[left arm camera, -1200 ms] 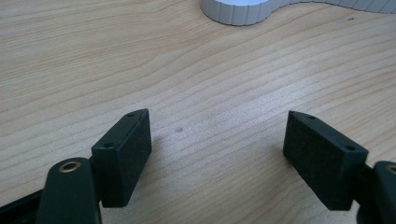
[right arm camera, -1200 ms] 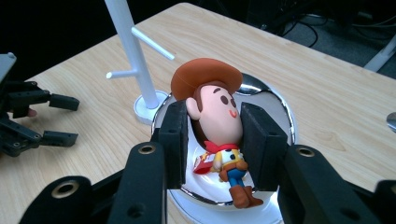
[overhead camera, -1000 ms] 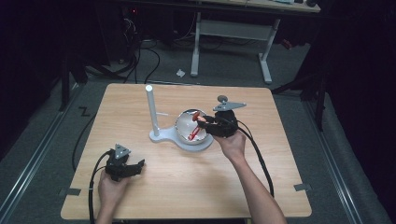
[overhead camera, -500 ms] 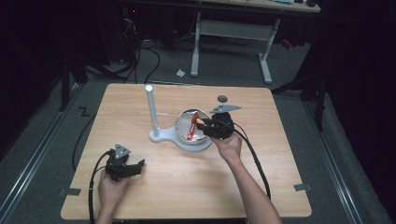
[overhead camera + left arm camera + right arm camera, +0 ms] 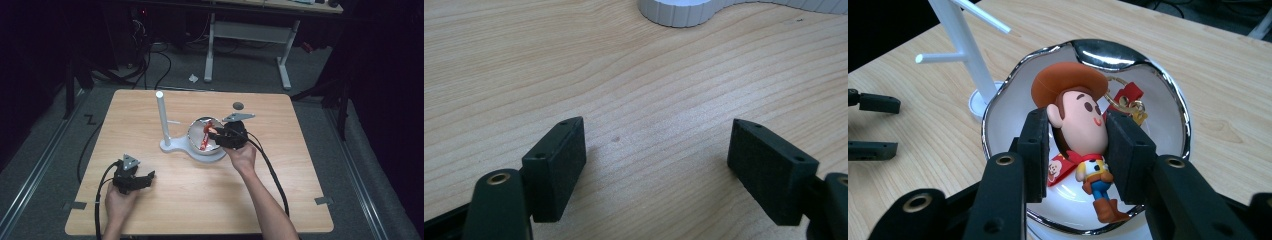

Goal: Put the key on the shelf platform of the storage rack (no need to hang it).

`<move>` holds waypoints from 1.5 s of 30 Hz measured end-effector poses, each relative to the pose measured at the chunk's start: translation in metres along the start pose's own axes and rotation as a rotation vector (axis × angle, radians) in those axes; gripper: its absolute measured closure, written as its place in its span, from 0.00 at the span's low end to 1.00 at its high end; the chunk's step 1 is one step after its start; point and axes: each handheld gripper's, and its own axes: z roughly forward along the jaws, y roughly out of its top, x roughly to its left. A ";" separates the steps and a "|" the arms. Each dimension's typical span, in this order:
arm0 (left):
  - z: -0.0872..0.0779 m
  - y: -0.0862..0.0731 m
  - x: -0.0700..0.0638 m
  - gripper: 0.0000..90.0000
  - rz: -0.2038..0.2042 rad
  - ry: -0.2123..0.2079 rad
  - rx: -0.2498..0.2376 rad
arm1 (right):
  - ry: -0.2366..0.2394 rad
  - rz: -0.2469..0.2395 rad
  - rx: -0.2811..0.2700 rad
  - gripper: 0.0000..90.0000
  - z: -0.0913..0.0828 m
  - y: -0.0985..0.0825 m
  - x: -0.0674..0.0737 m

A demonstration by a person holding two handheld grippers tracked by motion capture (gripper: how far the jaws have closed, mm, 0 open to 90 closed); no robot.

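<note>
A cowboy figure keychain [image 5: 1075, 117] with a brown hat, a red strap and a gold ring is clamped by the head between the jaws of my right gripper [image 5: 1075, 145]. It hangs just over the white, silver-rimmed bowl [image 5: 1175, 107]. In the high view the right gripper [image 5: 226, 136] sits at the right edge of the bowl [image 5: 197, 127], with the red strap [image 5: 204, 142] lying inside. My left gripper [image 5: 134, 181] rests near the table's front left. Its jaws stand wide open over bare wood [image 5: 654, 150], holding nothing.
A white stand [image 5: 161, 117] with a tall post and thin side pegs shares its base with the bowl, on the bowl's left [image 5: 965, 45]. The edge of that base [image 5: 679, 12] lies ahead of the left gripper. A small dark disc [image 5: 238, 105] lies behind the bowl.
My right gripper has edged left, further over the bowl, with the red keychain at its jaws. The left gripper has stayed put.
</note>
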 end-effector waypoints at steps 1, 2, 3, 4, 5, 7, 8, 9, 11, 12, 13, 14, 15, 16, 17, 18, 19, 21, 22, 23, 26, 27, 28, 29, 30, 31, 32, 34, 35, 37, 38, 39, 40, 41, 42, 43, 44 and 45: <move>0.000 0.000 0.000 0.26 0.000 0.000 0.000 | -0.001 -0.001 0.000 0.71 0.001 0.000 0.000; 0.000 0.000 0.000 0.26 0.000 0.000 0.000 | 0.001 -0.004 0.001 0.71 0.002 0.000 0.000; 0.000 0.000 0.000 0.26 0.000 0.000 0.000 | -0.003 -0.002 0.007 0.71 0.002 0.000 0.000; 0.000 0.000 0.000 0.26 0.000 0.000 0.000 | -0.004 0.000 0.007 0.71 0.003 0.000 0.000; 0.000 0.000 0.000 0.26 0.000 0.000 0.000 | -0.006 -0.001 0.010 0.71 0.005 0.000 -0.001; 0.000 0.000 0.000 0.26 -0.002 -0.001 0.000 | -0.005 0.007 0.022 0.71 0.008 -0.001 -0.001; 0.000 0.000 0.000 0.26 -0.003 -0.001 0.000 | -0.012 0.000 0.033 0.71 0.011 -0.002 -0.001; 0.000 0.000 0.000 0.26 -0.005 -0.001 -0.001 | -0.015 -0.005 0.039 0.71 0.012 -0.003 0.000; 0.000 0.000 0.000 0.26 -0.001 0.000 0.000 | -0.021 -0.008 0.045 0.71 0.014 -0.003 0.001; 0.000 0.000 0.000 0.26 -0.001 0.000 0.000 | -0.023 -0.011 0.047 0.71 0.015 -0.004 0.001; 0.000 0.000 0.000 0.26 -0.001 -0.001 0.000 | -0.027 -0.016 0.049 0.71 0.017 -0.004 0.001; 0.000 0.000 0.000 0.26 -0.002 -0.001 0.000 | -0.028 -0.012 0.052 0.71 0.018 -0.004 0.001; 0.000 0.000 0.000 0.26 -0.003 -0.002 0.000 | -0.029 -0.016 0.053 0.71 0.020 -0.004 0.001; 0.000 0.000 0.000 0.26 -0.003 -0.002 0.000 | -0.032 -0.017 0.058 0.71 0.022 -0.004 0.001; 0.000 0.000 0.000 0.26 -0.005 -0.001 -0.001 | -0.034 -0.017 0.060 0.70 0.023 -0.005 0.001; 0.000 0.000 0.000 0.26 -0.002 -0.001 0.000 | -0.037 -0.020 0.066 0.70 0.025 -0.005 0.002; 0.000 0.000 0.000 0.26 -0.001 -0.001 0.000 | -0.039 -0.019 0.072 0.70 0.026 -0.005 0.003; 0.000 0.000 0.000 0.26 0.000 0.000 0.000 | -0.039 -0.019 0.082 0.70 0.027 -0.005 0.004; 0.000 0.000 0.000 0.26 0.000 0.000 0.000 | -0.040 -0.022 0.081 0.70 0.028 -0.004 0.004; 0.000 0.000 0.000 0.26 -0.001 -0.001 0.000 | -0.039 -0.022 0.079 0.70 0.029 -0.005 0.004; 0.000 0.000 0.000 0.26 0.000 0.000 0.000 | -0.036 -0.012 0.090 0.70 0.031 -0.006 0.004; 0.000 0.000 0.000 0.26 0.000 0.000 0.000 | -0.032 -0.018 0.093 0.69 0.032 -0.006 0.004; 0.000 0.000 0.000 0.26 0.000 0.000 0.000 | -0.033 -0.018 0.100 0.69 0.032 -0.006 0.004; 0.000 0.000 0.000 0.26 0.000 0.000 0.000 | -0.032 -0.019 0.097 0.68 0.032 -0.007 0.004; 0.000 0.000 0.000 0.26 0.000 0.000 0.000 | -0.029 -0.016 0.095 0.66 0.032 -0.007 0.004; 0.000 0.000 0.000 0.26 0.000 0.000 0.000 | -0.026 -0.010 0.096 0.63 0.031 -0.006 0.004; 0.000 0.000 0.000 0.26 0.000 0.000 0.000 | -0.024 -0.010 0.094 0.62 0.031 -0.006 0.003; 0.000 0.000 0.000 0.26 0.000 0.000 0.000 | -0.021 -0.007 0.093 0.60 0.030 -0.005 0.002; 0.000 0.000 0.000 0.26 0.000 0.000 0.000 | -0.017 -0.005 0.089 0.58 0.030 -0.005 0.002; 0.000 0.000 0.000 0.26 0.000 0.000 0.000 | -0.009 0.002 0.088 0.56 0.028 -0.006 0.001; 0.000 0.000 0.000 0.26 0.000 0.000 0.000 | -0.007 0.001 0.089 0.54 0.027 -0.006 0.001; 0.000 0.000 0.000 0.26 0.000 0.000 0.000 | -0.007 -0.005 0.085 0.54 0.025 -0.005 0.001; 0.000 0.000 0.000 0.26 0.000 0.000 0.000 | -0.007 0.000 0.083 0.53 0.023 -0.004 0.001; 0.000 0.000 0.000 0.26 0.000 0.000 0.000 | -0.006 0.001 0.074 0.53 0.020 -0.003 0.001; 0.000 0.000 0.000 0.26 0.000 0.000 0.000 | -0.004 0.000 0.064 0.53 0.018 -0.002 0.000; 0.000 0.000 0.000 0.26 0.000 0.000 0.000 | -0.001 0.005 0.057 0.52 0.015 -0.001 -0.001; 0.000 0.000 0.000 0.26 0.000 0.000 0.000 | 0.000 0.008 0.050 0.52 0.012 -0.001 -0.002; 0.000 0.000 0.000 0.26 0.000 0.000 0.000 | 0.000 0.005 0.046 0.52 0.010 0.000 -0.002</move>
